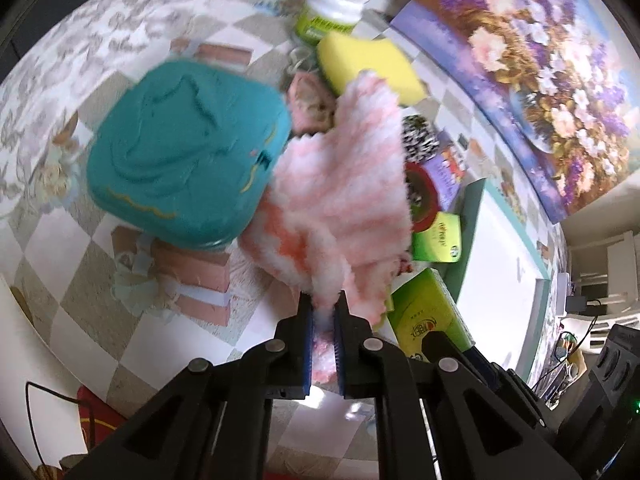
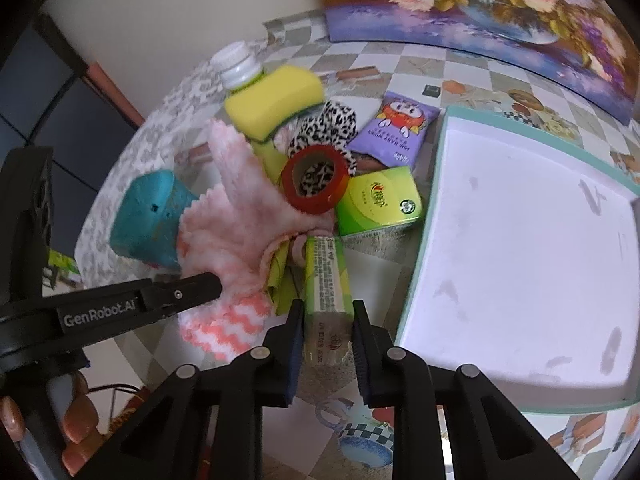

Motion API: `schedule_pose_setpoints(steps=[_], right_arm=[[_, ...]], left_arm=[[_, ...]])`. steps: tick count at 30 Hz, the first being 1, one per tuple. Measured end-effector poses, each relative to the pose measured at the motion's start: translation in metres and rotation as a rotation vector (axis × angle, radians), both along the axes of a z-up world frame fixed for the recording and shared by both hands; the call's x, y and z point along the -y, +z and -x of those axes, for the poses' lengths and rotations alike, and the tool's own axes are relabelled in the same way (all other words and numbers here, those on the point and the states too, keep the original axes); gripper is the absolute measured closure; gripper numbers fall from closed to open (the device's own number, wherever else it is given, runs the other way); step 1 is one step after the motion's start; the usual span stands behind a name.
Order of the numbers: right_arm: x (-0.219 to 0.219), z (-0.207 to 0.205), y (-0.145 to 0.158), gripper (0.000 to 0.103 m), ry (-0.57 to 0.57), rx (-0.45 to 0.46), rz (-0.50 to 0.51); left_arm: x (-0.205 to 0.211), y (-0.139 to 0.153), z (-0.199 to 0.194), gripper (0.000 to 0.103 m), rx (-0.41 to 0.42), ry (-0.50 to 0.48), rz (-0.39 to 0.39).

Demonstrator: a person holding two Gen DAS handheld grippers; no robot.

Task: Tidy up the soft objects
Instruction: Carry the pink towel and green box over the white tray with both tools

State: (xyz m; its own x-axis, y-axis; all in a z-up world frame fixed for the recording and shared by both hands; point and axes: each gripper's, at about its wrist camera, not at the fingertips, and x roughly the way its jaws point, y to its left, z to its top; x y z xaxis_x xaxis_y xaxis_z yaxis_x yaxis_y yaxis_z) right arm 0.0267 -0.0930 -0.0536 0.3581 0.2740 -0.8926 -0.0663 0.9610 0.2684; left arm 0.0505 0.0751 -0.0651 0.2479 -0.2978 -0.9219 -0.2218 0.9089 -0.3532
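- While I look along my left claw (image 1: 324,312), its fingers are pinched on the fluffy pink-and-white striped cloth (image 1: 340,184), which hangs beside the teal soft cushion (image 1: 188,160).
- My right claw (image 2: 326,328) is clamped on the long green tissue pack (image 2: 326,276), just beside the white teal-rimmed tray (image 2: 520,240) on the checkered table (image 2: 400,64).

Floral painting (image 2: 500,4), white-capped bottle (image 2: 239,65), red tape roll (image 2: 314,184).
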Motion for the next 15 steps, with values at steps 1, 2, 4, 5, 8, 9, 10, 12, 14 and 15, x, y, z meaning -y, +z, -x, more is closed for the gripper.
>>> schedule_pose_setpoints(steps=[1,2,4,5,8,9,10,12,14,15], right_arm=[[0.002,0.000,0.001,0.079,-0.006,0.006,-0.007],[0.003,0.001,0.003,0.080,-0.011,0.013,-0.014],[0.007,0.002,0.007,0.080,-0.022,0.026,-0.034],[0.009,0.002,0.008,0.080,-0.028,0.031,-0.040],[0.011,0.003,0.017,0.080,-0.041,0.055,-0.047],[0.012,0.004,0.020,0.080,-0.043,0.062,-0.047],[0.013,0.004,0.022,0.080,-0.048,0.067,-0.046],[0.016,0.004,0.029,0.080,-0.073,0.076,-0.046],[0.022,0.002,0.036,0.080,-0.100,0.078,-0.054],[0.026,0.001,0.041,0.080,-0.113,0.085,-0.052]], left_arm=[[0.000,0.002,0.001,0.095,0.011,-0.004,-0.006],[0.000,0.006,0.002,0.095,0.020,-0.007,-0.009],[-0.003,0.011,0.002,0.095,0.040,-0.011,-0.012],[0.000,0.010,0.004,0.095,0.051,-0.013,-0.017],[0.004,0.020,0.002,0.095,0.088,-0.024,-0.039],[0.004,0.025,0.002,0.095,0.102,-0.026,-0.041],[0.007,0.028,-0.002,0.095,0.112,-0.028,-0.041],[0.008,0.042,-0.005,0.095,0.143,-0.035,-0.040],[0.010,0.055,-0.008,0.095,0.176,-0.045,-0.050],[0.012,0.064,-0.010,0.095,0.196,-0.051,-0.054]])
